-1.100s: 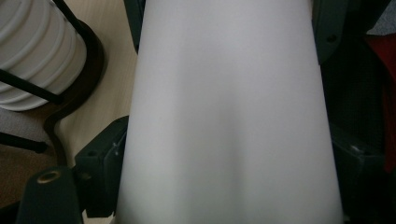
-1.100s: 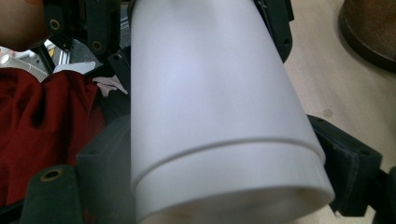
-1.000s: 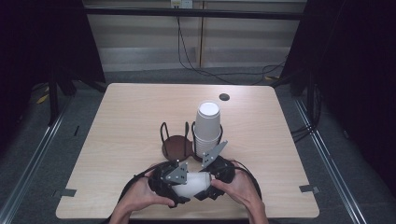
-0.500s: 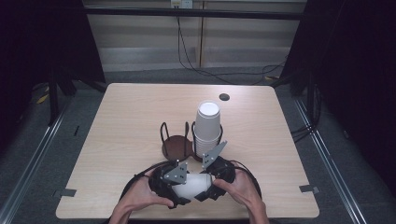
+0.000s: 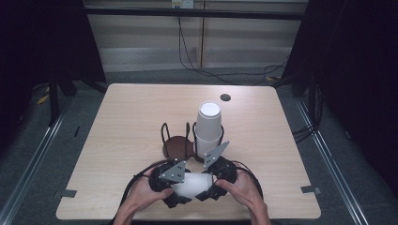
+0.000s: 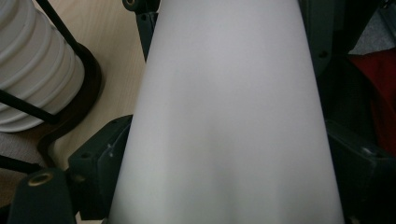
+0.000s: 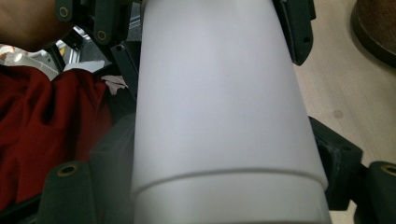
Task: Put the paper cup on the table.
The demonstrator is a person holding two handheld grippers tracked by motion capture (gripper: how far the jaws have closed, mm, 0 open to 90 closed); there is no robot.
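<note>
A white paper cup [image 5: 193,185] lies on its side just above the table's front edge, held between both hands. My left gripper [image 5: 179,189] is at its left end. Its jaws have just been opening and now stand loosely on either side of the cup [image 6: 224,116], which is still between them. My right gripper [image 5: 211,184] is shut on the cup's right end. There a seam runs across the white wall [image 7: 215,102]. Each gripper view is close up against the cup, which hides the pads.
A tall stack of white cups [image 5: 208,126] stands in a black wire holder beside an empty holder with a round brown base [image 5: 177,146], right behind the grippers. The wooden table [image 5: 131,117] has a small dark hole [image 5: 225,97] near its far edge. Red cloth [image 7: 46,121] shows below.
Both hands and the cup have stayed where they were. In the high view the grippers look much the same as before.
</note>
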